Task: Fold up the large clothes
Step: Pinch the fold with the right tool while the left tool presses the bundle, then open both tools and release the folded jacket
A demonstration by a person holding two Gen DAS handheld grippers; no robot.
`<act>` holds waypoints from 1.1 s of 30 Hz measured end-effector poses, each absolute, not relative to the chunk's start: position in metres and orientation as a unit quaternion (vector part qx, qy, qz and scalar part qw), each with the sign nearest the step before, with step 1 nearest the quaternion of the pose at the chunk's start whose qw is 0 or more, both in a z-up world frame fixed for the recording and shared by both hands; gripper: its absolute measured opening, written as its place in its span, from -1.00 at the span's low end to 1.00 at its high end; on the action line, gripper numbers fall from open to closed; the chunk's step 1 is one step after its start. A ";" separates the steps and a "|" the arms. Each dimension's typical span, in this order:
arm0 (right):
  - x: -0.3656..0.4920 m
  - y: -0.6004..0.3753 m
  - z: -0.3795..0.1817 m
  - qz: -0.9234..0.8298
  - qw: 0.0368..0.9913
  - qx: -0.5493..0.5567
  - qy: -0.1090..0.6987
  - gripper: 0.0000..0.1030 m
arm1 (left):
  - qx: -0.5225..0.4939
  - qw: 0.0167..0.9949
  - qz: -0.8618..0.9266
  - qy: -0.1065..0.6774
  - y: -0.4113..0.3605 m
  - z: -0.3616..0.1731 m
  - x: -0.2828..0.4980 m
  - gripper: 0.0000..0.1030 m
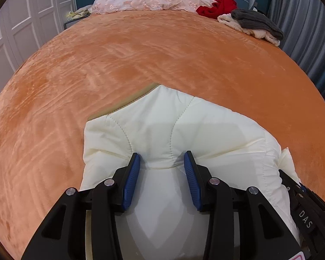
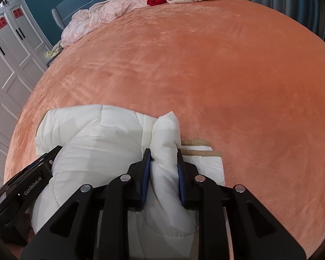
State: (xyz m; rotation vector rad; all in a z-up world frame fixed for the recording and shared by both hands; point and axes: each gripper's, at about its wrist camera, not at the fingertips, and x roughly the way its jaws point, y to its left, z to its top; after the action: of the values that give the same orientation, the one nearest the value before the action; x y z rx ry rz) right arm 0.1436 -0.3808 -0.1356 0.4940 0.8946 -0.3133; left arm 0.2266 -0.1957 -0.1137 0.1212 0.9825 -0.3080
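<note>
A cream quilted puffer jacket point(image 1: 184, 125) with tan trim lies bunched on the orange bed cover point(image 1: 140, 54). My left gripper point(image 1: 162, 158) has its jaws apart around a thick fold of the jacket, with the blue pads touching the fabric. In the right wrist view the jacket point(image 2: 91, 134) lies at the near left of the bed cover point(image 2: 227, 75). My right gripper point(image 2: 164, 153) is closed on a puffy fold of it. The left gripper's body point(image 2: 28, 186) shows at the left there; the right gripper's body point(image 1: 303, 208) shows at the right in the left wrist view.
At the head of the bed lie a pink floral quilt point(image 1: 149, 0), a red garment point(image 1: 216, 6) and a grey and cream pile point(image 1: 253, 23). A white wardrobe point(image 1: 17, 26) stands to the left. Grey curtains point(image 1: 309, 32) hang to the right.
</note>
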 end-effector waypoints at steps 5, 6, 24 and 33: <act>0.142 -0.380 -0.137 -0.150 0.863 0.237 0.420 -0.60 | 0.063 0.872 -0.143 0.463 -0.198 -0.116 0.226 -0.23; 0.142 -0.379 -0.137 -0.150 0.864 0.236 0.419 -0.60 | 0.063 0.873 -0.143 0.462 -0.198 -0.117 0.225 -0.23; 0.099 -0.388 -0.098 -0.161 0.878 0.285 0.350 -0.27 | 0.022 0.878 -0.144 0.456 -0.174 -0.086 0.210 -0.11; 0.030 -0.372 -0.059 -0.113 0.867 0.293 0.387 -0.46 | -0.021 0.854 -0.176 0.490 -0.117 -0.058 0.145 0.09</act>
State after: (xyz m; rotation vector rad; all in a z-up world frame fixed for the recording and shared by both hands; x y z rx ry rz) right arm 0.0304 -0.3719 -0.0591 0.6127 0.8097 -0.2362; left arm 0.1452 -0.1167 -0.0577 -0.0439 1.0311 -0.3694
